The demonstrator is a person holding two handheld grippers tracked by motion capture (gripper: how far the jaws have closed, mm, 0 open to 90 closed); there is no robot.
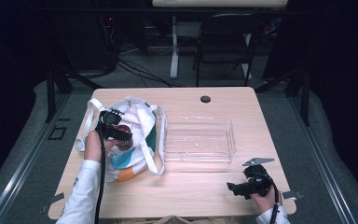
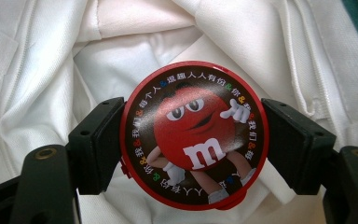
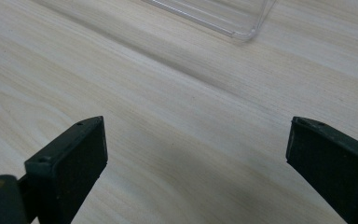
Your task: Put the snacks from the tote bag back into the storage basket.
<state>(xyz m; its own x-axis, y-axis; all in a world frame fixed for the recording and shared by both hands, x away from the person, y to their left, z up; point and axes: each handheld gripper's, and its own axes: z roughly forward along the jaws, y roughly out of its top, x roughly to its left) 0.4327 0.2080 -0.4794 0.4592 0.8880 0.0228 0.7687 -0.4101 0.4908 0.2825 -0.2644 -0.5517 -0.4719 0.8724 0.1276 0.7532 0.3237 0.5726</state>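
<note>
The left gripper (image 2: 193,144) is clamped on a round red M&M's tin (image 2: 194,135), one black pad against each side of its rim, so the printed lid faces the camera. In the high view this gripper (image 1: 116,133) sits over the open white tote bag (image 1: 135,140) at the left of the surface (image 1: 191,186), with the tin just above the bag's folded lining.

The tin looks light and stiff, with a smooth, glossy rim that could slide between the pads. The grip across its widest line seems the safest hold; off that line the curve would likely squeeze it out. The lid's seam looks thin, so firm but modest pressure should do.

The cloth around it is soft and may snag on the way out.

To the right lies a clear plastic tray (image 1: 199,140). At the near right, the right gripper (image 1: 242,189) hangs wide and empty over bare wood.
</note>
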